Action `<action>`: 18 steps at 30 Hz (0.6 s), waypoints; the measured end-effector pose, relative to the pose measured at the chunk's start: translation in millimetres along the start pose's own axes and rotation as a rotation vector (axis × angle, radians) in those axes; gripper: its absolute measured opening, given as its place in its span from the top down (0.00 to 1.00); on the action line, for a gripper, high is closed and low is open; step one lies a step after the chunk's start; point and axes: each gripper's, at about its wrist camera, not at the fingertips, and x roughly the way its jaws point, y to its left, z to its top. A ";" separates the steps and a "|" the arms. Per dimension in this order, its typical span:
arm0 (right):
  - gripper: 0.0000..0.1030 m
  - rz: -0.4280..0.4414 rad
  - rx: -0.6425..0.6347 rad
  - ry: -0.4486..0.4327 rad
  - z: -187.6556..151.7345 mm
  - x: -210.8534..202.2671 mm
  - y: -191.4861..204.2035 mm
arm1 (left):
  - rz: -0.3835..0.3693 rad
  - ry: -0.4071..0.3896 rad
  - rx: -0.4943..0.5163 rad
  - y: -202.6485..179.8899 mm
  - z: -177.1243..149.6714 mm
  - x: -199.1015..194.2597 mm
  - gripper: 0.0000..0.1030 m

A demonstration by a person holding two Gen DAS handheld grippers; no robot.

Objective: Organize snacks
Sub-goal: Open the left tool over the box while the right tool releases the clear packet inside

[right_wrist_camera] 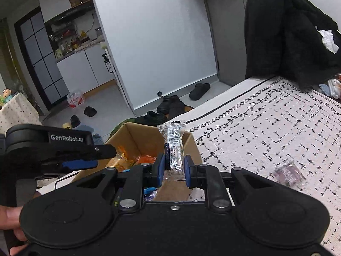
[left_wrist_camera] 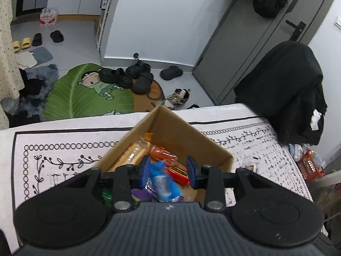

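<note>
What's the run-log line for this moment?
left claw: open, empty, over cardboard box | right claw: shut on clear snack packet, at box edge | loose clear packet: on tablecloth

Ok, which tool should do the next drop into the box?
Right. The right tool is shut on a clear packet, held upright over the cardboard box. The left tool hangs open and empty above the snacks.

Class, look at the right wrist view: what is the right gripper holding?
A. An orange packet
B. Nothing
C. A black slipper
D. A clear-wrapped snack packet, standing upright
D: the right gripper pinches a clear-wrapped snack packet upright between its blue pads, above the cardboard box.
</note>
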 end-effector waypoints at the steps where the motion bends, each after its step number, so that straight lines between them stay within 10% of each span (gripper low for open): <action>1: 0.81 0.005 -0.006 0.000 0.0 1.7 2.5 | 0.005 0.003 -0.003 0.7 1.3 0.7 0.65; 18: 0.58 -0.070 0.045 0.026 0.5 1.4 -14.5 | 0.046 0.008 0.000 1.8 9.0 -13.4 0.28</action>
